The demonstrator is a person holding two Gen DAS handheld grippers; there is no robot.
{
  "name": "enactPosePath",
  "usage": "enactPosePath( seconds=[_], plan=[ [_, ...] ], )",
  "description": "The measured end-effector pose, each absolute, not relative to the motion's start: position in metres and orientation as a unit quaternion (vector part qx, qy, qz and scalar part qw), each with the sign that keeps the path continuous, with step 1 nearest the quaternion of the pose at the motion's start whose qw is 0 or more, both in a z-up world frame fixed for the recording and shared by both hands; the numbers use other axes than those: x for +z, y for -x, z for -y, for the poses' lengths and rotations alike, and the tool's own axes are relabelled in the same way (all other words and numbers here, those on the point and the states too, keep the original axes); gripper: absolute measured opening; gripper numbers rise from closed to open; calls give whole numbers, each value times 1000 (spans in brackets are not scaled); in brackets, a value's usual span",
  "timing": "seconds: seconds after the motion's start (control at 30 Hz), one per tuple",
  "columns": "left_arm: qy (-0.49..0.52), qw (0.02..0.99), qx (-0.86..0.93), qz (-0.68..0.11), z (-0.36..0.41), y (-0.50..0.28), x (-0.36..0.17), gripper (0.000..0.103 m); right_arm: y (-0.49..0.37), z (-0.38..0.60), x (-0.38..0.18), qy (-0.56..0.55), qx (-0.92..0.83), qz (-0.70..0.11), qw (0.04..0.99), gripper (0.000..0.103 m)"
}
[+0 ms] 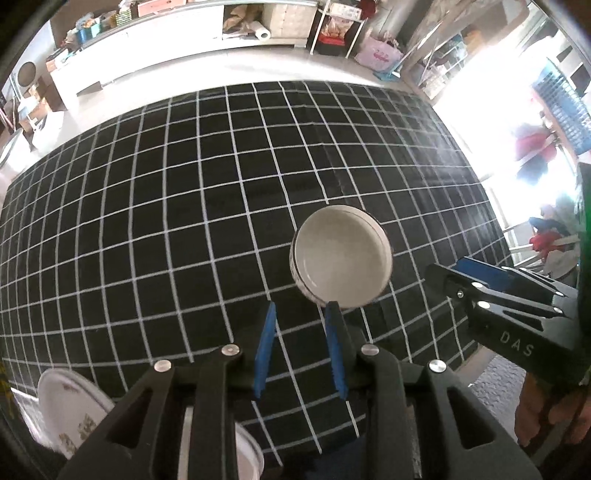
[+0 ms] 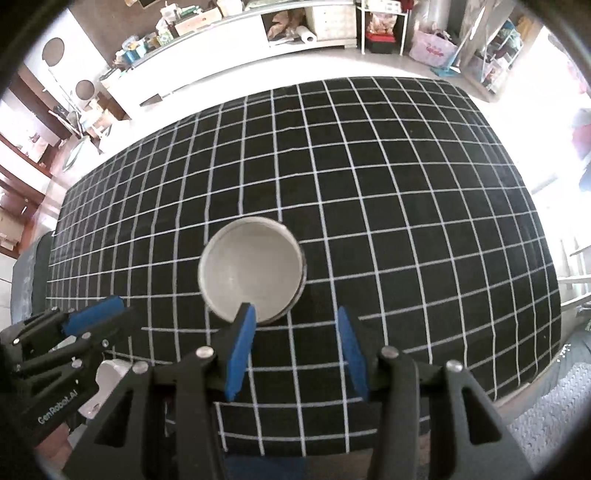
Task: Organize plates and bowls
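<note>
A white bowl (image 1: 341,256) stands upright on the black checked tablecloth (image 1: 184,206), near its front edge; it also shows in the right wrist view (image 2: 251,269). My left gripper (image 1: 301,310) is open and empty, just in front of the bowl and slightly left of it. My right gripper (image 2: 295,314) is open and empty, its left fingertip over the bowl's near rim. A white plate with a floral pattern (image 1: 70,413) lies at the lower left below the left gripper.
The right gripper (image 1: 491,291) shows at the right of the left wrist view, the left gripper (image 2: 74,332) at the left of the right wrist view. A white object (image 2: 107,384) lies under it. White shelves with clutter (image 2: 258,33) stand beyond the table.
</note>
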State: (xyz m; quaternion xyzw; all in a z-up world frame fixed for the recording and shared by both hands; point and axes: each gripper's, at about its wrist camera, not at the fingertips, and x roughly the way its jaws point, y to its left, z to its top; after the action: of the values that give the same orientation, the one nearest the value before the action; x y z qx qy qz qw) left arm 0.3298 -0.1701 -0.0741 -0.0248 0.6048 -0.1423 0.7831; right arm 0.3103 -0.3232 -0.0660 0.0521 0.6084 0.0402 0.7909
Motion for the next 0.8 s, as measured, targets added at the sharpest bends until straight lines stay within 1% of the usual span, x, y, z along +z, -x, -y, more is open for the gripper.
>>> enactPosePath(
  seconds=[0.17, 0.33, 0.6, 0.63, 0.7, 0.73, 0.8],
  plan=[
    [20, 779, -155, -607, 184, -349, -98, 25, -324, 326, -82, -49, 47, -608, 791, 51],
    [8, 777, -156, -610, 195, -363, -116, 25, -335, 320, -99, -14, 43, -618, 785, 51],
    [-9, 771, -143, -621, 204, -373, -138, 25, -340, 328, -119, -47, 62, -632, 771, 51],
    [-11, 771, -144, -620, 206, -373, -139, 22, -341, 331, -120, -48, 59, -632, 771, 51],
    [-17, 772, -146, -618, 208, -373, -141, 19, -341, 334, -123, -46, 52, -634, 770, 44],
    [-20, 773, -145, -617, 208, -373, -142, 18, -340, 334, -123, -43, 50, -636, 769, 31],
    [-31, 776, -140, -614, 210, -373, -143, 13, -338, 334, -124, -53, 58, -640, 764, 25]
  ],
)
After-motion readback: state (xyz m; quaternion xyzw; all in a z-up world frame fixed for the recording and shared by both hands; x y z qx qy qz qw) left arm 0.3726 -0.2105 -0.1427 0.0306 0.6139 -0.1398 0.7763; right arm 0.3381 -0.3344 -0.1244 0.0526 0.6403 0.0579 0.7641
